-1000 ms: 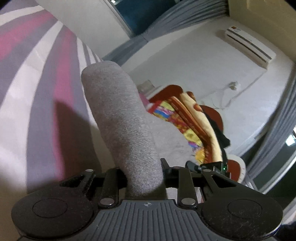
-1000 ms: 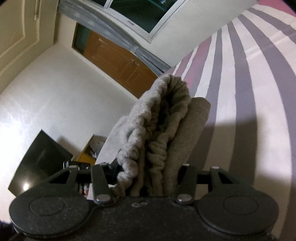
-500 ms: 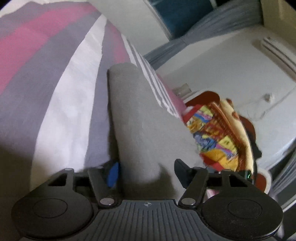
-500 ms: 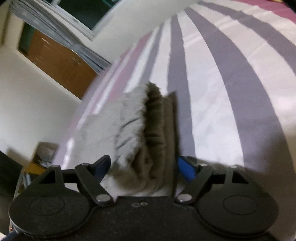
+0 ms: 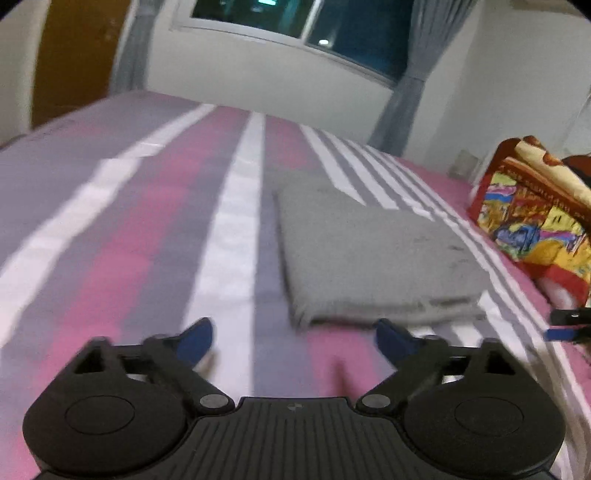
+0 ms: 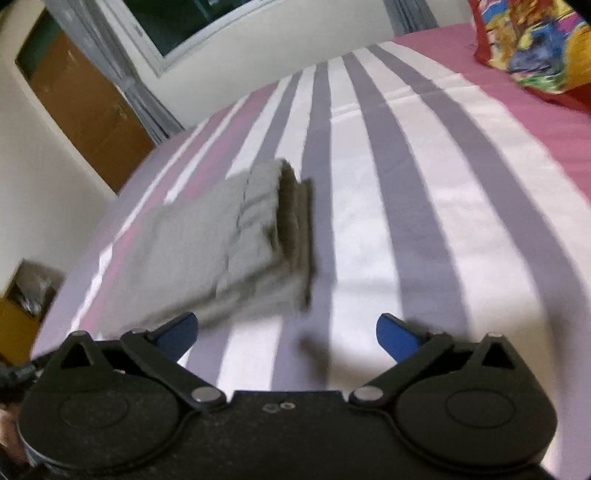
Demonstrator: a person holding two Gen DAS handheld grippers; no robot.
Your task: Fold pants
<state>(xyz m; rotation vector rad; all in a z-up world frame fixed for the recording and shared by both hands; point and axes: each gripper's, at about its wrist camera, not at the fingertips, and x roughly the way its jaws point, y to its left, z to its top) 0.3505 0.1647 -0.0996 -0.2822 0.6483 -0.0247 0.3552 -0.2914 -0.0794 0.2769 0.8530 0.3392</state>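
Observation:
The grey pants [image 5: 369, 254] lie folded into a flat rectangle on the striped bed sheet [image 5: 140, 229]. My left gripper [image 5: 295, 338] hangs just short of the near edge of the pants, its jaws opening wide with nothing between them. In the right wrist view the folded pants [image 6: 229, 240] show their stacked layers and the waistband end at their right side. My right gripper [image 6: 288, 332] is drawn back from them, its jaws opening too, and empty. The tip of the right gripper [image 5: 569, 325] pokes in at the right edge of the left wrist view.
A bright patterned blanket [image 5: 532, 218] is piled on the bed to the right of the pants. Behind the bed are a window [image 5: 295, 22] with grey curtains [image 5: 402, 85], and a brown door [image 6: 85, 103]. A yellow box [image 6: 18, 310] stands on the floor at the left.
Both grippers let go of the grey pants and pulled back, jaws spreading wide. The pants went from bunched between the fingers to lying folded flat on the bed.

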